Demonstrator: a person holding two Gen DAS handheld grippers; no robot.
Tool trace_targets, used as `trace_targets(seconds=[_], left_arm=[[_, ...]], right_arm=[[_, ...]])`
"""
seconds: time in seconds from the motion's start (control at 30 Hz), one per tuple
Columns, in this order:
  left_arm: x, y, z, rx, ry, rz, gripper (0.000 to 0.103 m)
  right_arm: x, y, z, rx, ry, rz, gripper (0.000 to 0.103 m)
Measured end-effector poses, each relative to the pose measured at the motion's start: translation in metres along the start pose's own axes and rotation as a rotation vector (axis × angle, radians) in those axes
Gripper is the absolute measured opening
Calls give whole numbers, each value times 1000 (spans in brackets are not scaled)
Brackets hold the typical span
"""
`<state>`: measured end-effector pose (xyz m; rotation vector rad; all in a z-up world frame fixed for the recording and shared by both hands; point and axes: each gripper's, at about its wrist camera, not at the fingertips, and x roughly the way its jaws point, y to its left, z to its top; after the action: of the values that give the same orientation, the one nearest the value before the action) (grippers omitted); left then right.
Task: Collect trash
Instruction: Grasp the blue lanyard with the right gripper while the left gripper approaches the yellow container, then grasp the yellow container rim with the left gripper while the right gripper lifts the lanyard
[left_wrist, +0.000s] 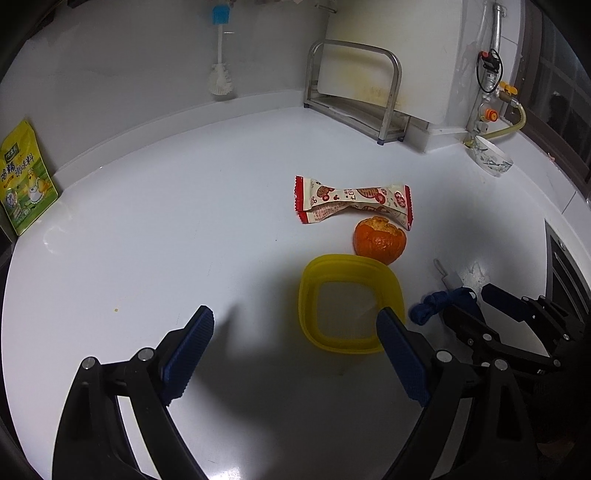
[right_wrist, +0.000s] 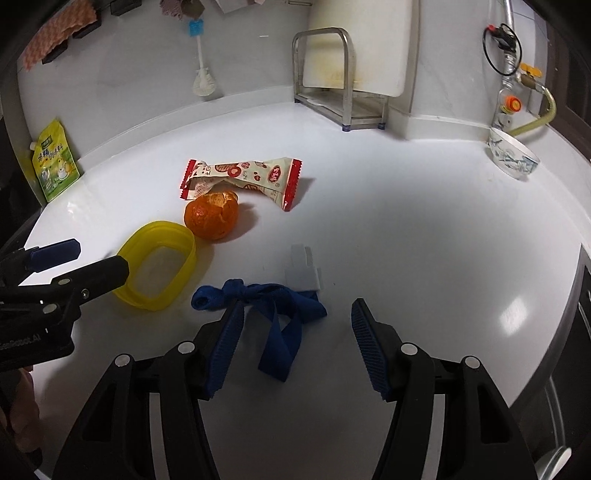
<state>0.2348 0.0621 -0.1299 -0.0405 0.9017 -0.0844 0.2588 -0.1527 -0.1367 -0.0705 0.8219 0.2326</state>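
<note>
A red-and-cream snack wrapper (left_wrist: 352, 199) (right_wrist: 243, 177) lies on the white counter. An orange peel (left_wrist: 380, 240) (right_wrist: 211, 216) sits just in front of it. A yellow container (left_wrist: 351, 302) (right_wrist: 157, 264) stands next to the peel. A knotted blue strap (right_wrist: 273, 314) (left_wrist: 439, 301) and a small white tag (right_wrist: 303, 271) lie nearby. My left gripper (left_wrist: 295, 339) is open and empty, its right finger at the container's near rim. My right gripper (right_wrist: 297, 339) is open and empty, around the blue strap.
A green pouch (left_wrist: 26, 181) leans on the left wall. A brush (left_wrist: 221, 74) hangs at the back. A metal rack with a cutting board (left_wrist: 354, 92) stands at the back. A patterned bowl (left_wrist: 493, 158) sits under gas pipes at the right.
</note>
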Motion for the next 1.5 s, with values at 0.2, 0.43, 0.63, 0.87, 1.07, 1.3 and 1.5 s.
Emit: trace_targets(seconds=[0.2, 0.43, 0.63, 0.87, 1.07, 1.3, 1.5], left_arm=[[1, -2, -1, -1, 4, -1, 88], [1, -7, -3, -7, 3, -18, 88], [2, -19, -5, 5, -13, -32, 91], [18, -33, -3, 32, 16, -27, 93], [30, -38, 0, 39, 33, -9, 91], [30, -40, -1, 64, 38, -39, 68], [15, -36, -3, 56, 12, -45, 67]], right_arm=[[3, 2, 0, -18, -5, 8, 35], [-1, -8, -1, 55, -28, 42, 9], [-8, -30, -5, 160, -47, 27, 7], [-18, -45, -10, 217, -64, 8, 7], [-23, -48, -16, 235, -72, -2, 7], [-28, -47, -20, 256, -83, 10, 7], [-34, -39, -24, 262, -85, 13, 7]])
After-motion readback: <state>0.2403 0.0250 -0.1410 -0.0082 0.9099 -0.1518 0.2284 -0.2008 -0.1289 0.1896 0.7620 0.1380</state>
